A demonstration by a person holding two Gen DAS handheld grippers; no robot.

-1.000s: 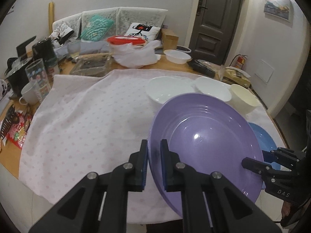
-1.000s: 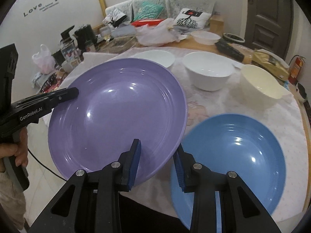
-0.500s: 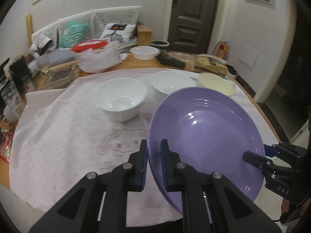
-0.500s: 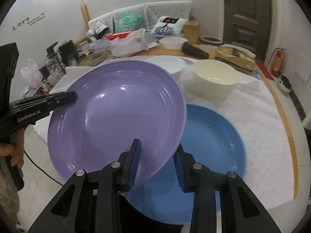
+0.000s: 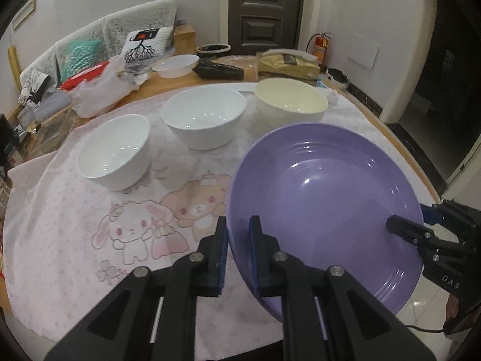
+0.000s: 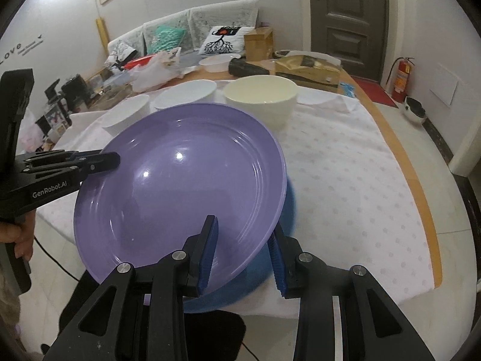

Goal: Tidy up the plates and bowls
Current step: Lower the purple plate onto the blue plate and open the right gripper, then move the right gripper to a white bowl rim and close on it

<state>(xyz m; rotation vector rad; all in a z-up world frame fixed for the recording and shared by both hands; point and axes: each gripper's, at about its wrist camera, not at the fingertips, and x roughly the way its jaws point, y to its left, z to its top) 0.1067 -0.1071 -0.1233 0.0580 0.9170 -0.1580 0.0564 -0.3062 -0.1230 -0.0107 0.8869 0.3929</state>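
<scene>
A large purple plate (image 5: pixel 324 201) is held off the table, tilted. My left gripper (image 5: pixel 237 237) is shut on its left rim. My right gripper (image 6: pixel 243 240) straddles the opposite rim with its jaws apart around the purple plate (image 6: pixel 180 186). A blue plate (image 6: pixel 249 282) lies on the cloth right under it, mostly hidden. Two white bowls (image 5: pixel 117 150) (image 5: pixel 204 120) and a cream bowl (image 5: pixel 290 105) stand in a row behind.
A pink cartoon tablecloth (image 5: pixel 90 225) covers the round table. Beyond the bowls lie a white plastic bag (image 5: pixel 99 90), a small white dish (image 5: pixel 176 64), a black case (image 5: pixel 219 70) and a brown package (image 5: pixel 285 63). A sofa stands behind.
Both grippers carried the purple plate to the right over the blue plate, which is now almost fully covered. The row of bowls has come into the left view.
</scene>
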